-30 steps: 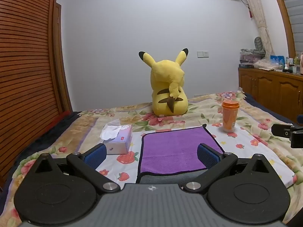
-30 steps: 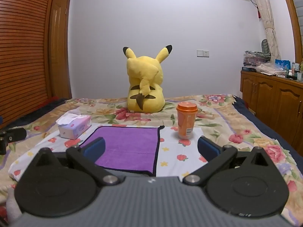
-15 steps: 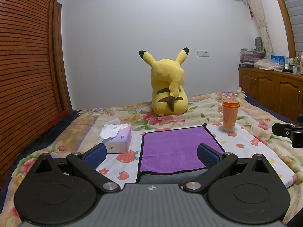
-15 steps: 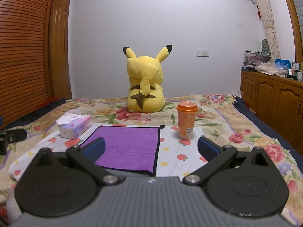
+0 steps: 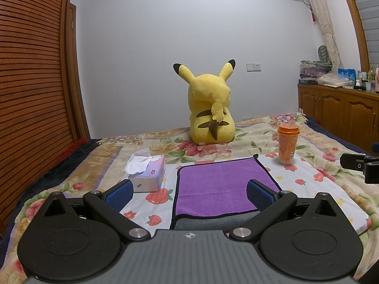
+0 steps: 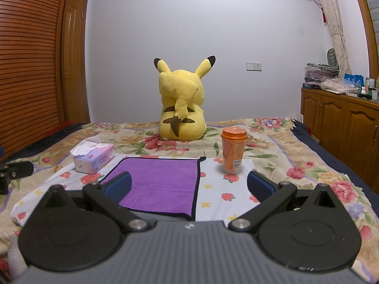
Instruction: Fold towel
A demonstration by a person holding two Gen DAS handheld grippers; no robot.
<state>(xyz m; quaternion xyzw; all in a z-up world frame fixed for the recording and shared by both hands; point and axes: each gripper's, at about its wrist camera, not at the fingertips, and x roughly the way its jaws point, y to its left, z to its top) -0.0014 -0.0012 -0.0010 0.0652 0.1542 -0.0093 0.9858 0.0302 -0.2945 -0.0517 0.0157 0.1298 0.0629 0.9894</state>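
A purple towel (image 5: 225, 184) with a dark trim lies flat on the flowered bedspread (image 5: 315, 184), its near edge turned over to show a grey underside. The left gripper (image 5: 189, 193) hovers low over the near end of the towel, its blue-padded fingers (image 5: 118, 194) spread wide and holding nothing. The right gripper (image 6: 189, 185) hangs over the towel's right border, equally wide and empty, one finger above the purple cloth and the other above the white strawberry sheet. To the left of the towel sits a tissue box (image 6: 94, 161) with a tissue poking out; to the right stands an orange lidded cup (image 6: 233, 151), upright. Behind them a Pikachu plush (image 6: 181, 108) sits with its back turned, near the far wall.
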